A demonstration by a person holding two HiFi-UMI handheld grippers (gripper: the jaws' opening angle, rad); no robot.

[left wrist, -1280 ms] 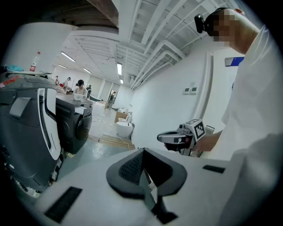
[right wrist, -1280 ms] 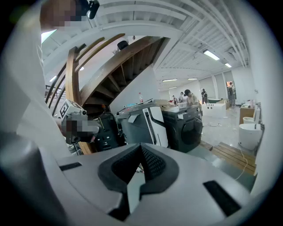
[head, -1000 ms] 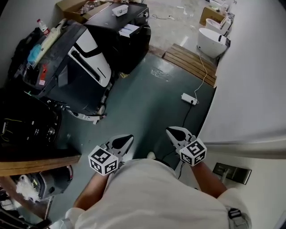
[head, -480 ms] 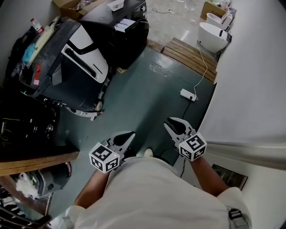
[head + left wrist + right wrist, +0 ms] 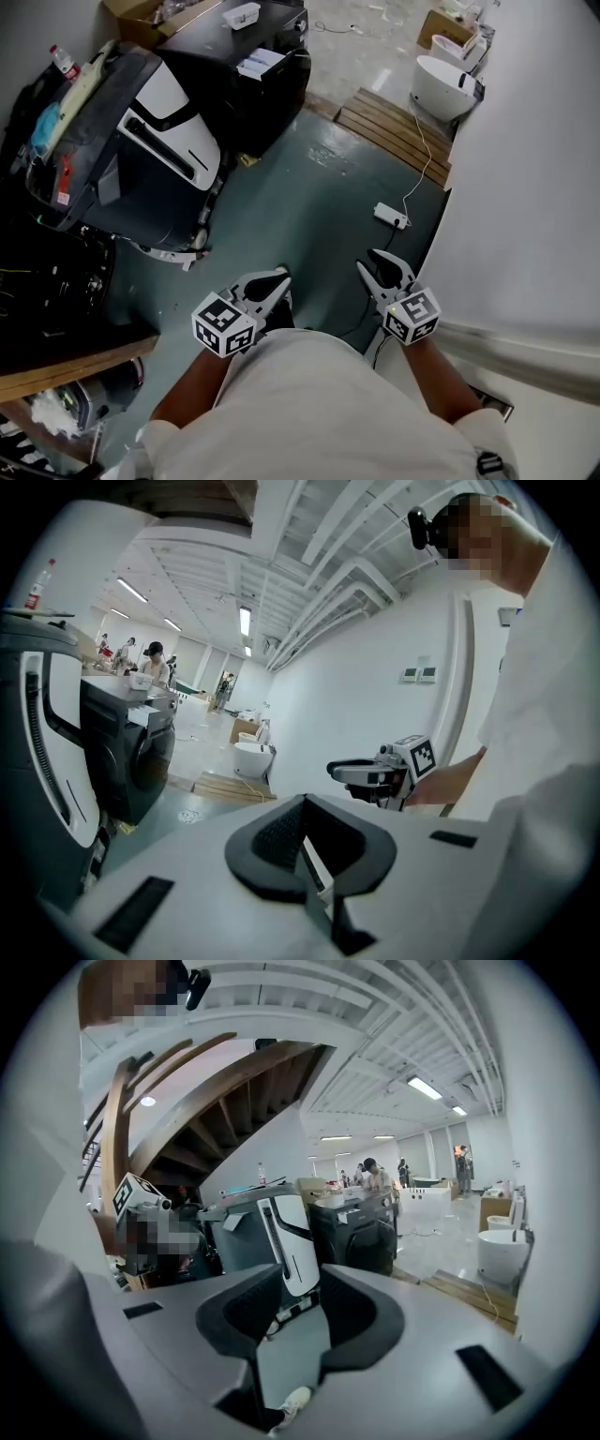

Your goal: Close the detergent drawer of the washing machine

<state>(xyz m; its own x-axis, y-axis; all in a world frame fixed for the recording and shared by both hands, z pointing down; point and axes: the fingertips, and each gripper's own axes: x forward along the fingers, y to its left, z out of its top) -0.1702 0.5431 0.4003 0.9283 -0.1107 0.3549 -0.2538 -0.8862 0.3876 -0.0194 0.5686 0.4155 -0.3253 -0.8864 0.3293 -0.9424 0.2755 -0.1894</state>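
The black front-loading washing machine [image 5: 246,75] stands at the far side of the green floor, also in the left gripper view [image 5: 131,752] and the right gripper view [image 5: 361,1232]. I cannot make out its detergent drawer from here. Both grippers hang in the air in front of the person's chest, far from the machine. My left gripper [image 5: 274,279] [image 5: 305,841] is shut on nothing. My right gripper [image 5: 377,265] [image 5: 298,1312] is open; its jaws have just been opening, with only floor showing between them.
A tilted dark grey and white appliance [image 5: 155,141] fills the left. A wooden pallet [image 5: 394,127], a white tub [image 5: 445,84] and a power strip [image 5: 392,216] on a cable lie along the white wall [image 5: 525,187]. A wooden counter edge [image 5: 75,349] is near left.
The right gripper's jaws have parted. Both grippers and the person have shifted a little over the floor, and the view has moved with them.
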